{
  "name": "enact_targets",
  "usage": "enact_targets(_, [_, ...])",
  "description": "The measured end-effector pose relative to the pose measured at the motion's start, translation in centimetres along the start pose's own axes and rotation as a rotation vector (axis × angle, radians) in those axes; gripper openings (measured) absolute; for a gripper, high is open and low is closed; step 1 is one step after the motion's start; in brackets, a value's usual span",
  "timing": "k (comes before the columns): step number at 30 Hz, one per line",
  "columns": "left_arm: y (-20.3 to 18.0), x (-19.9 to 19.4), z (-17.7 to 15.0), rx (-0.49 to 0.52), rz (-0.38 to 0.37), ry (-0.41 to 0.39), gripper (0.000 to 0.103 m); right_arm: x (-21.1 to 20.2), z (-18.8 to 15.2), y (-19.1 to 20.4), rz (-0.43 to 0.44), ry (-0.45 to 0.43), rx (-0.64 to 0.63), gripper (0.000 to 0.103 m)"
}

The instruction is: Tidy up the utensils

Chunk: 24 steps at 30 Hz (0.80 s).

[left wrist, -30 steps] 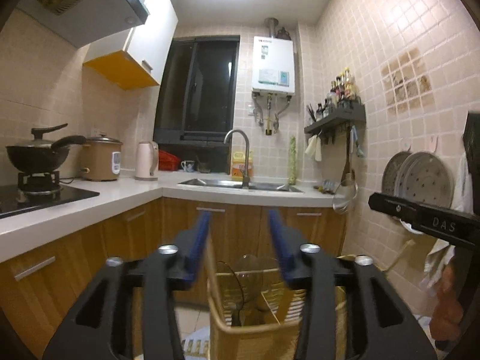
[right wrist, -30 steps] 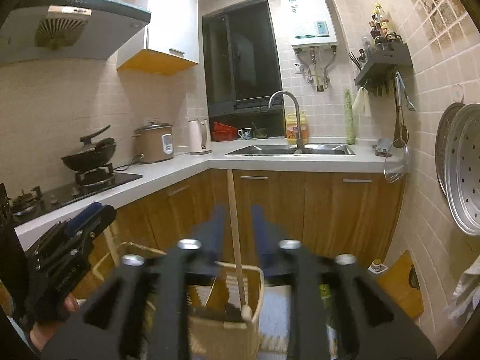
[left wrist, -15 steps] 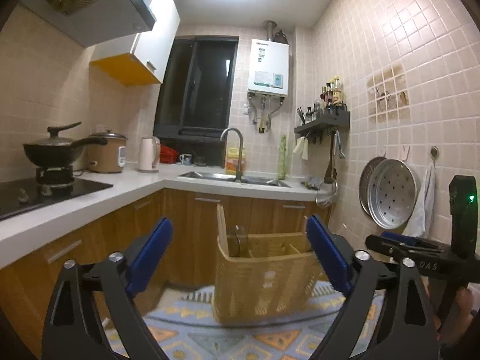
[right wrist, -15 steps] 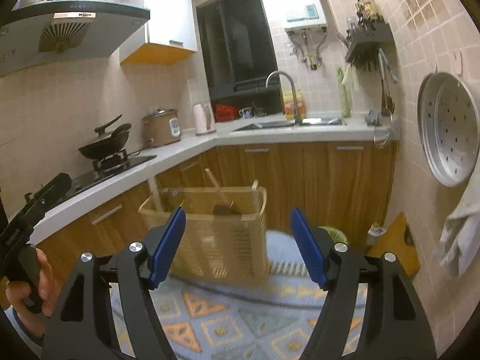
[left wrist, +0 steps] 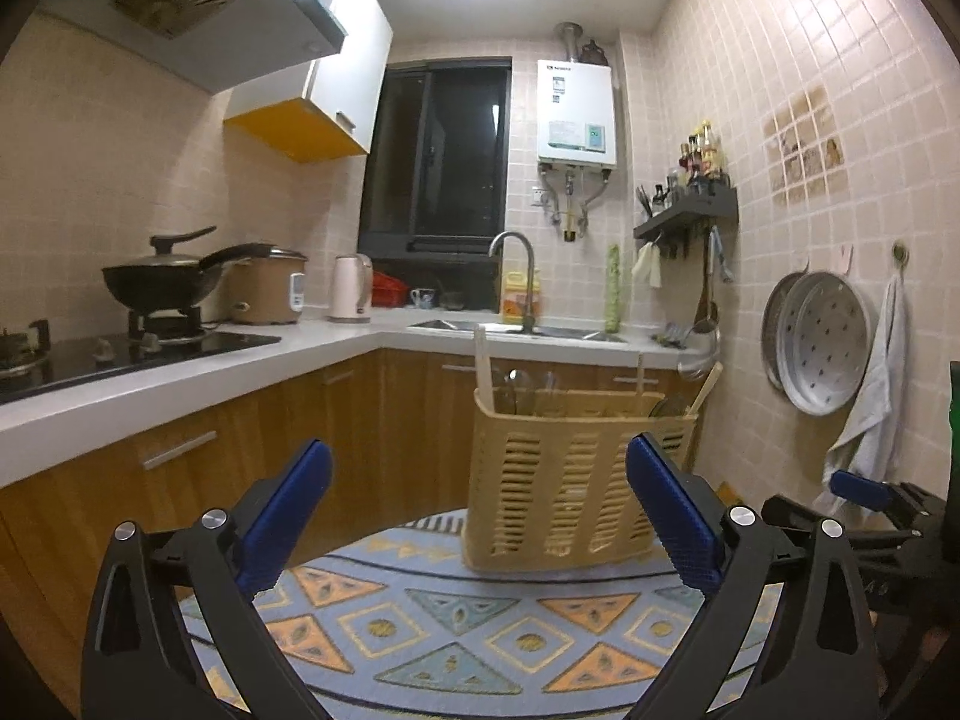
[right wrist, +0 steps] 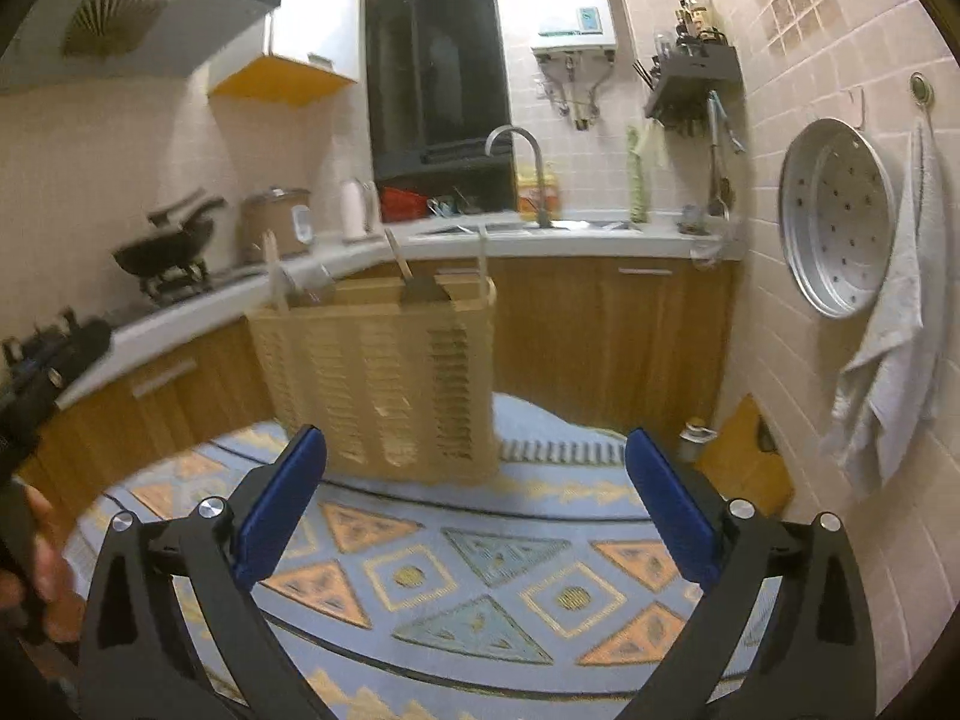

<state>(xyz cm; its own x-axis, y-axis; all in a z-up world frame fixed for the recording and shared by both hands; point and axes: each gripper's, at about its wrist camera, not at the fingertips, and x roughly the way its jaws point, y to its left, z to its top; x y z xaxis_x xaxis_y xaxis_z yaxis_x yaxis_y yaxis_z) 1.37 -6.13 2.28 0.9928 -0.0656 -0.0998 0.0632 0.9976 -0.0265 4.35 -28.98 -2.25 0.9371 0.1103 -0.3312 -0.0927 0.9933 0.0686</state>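
Note:
A tan slotted plastic utensil basket (left wrist: pixel 570 480) stands on the patterned rug, holding several utensils whose wooden handles (left wrist: pixel 483 366) and spoon heads stick up. It shows blurred in the right wrist view (right wrist: pixel 384 378). My left gripper (left wrist: pixel 477 516) is open and empty, drawn back from the basket. My right gripper (right wrist: pixel 474 510) is open and empty, also short of the basket. The right gripper shows at the lower right of the left wrist view (left wrist: pixel 864 492); the left gripper shows at the left edge of the right wrist view (right wrist: pixel 54 360).
A blue and orange patterned rug (left wrist: pixel 456 618) covers the floor. Wooden cabinets (left wrist: pixel 198 480) under a white L-shaped counter (left wrist: pixel 150 384) run left and behind. Steamer trays (left wrist: pixel 822 348) and a towel (left wrist: pixel 876 390) hang on the right wall. A wooden board (right wrist: pixel 744 450) leans there.
Both grippers opened wide and pulled back from the basket. A second ago the right gripper was closed around a wooden handle over the basket; that utensil now stands in it.

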Motion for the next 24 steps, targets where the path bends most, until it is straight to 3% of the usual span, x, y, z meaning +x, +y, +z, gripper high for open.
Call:
enact_targets(3, [-0.3,0.7,-1.4,0.012,0.009,0.027,0.095,0.4,-1.1,0.6,-0.076,-0.036,-0.052,0.095])
enact_targets(7, [-0.8,1.7,-2.5,0.037,0.001,0.075,0.095,-0.4,-1.3,0.8,-0.064,-0.104,-0.054,0.095])
enact_targets(13, [-0.9,1.0,-2.5,0.052,0.007,0.038,0.095,-0.7,-1.4,0.9,-0.057,-0.107,-0.069,0.095])
enact_targets(24, [-0.5,1.9,-2.8,0.047,0.049,0.089,0.095,-0.6,-1.5,0.9,-0.037,-0.086,-0.074,0.095])
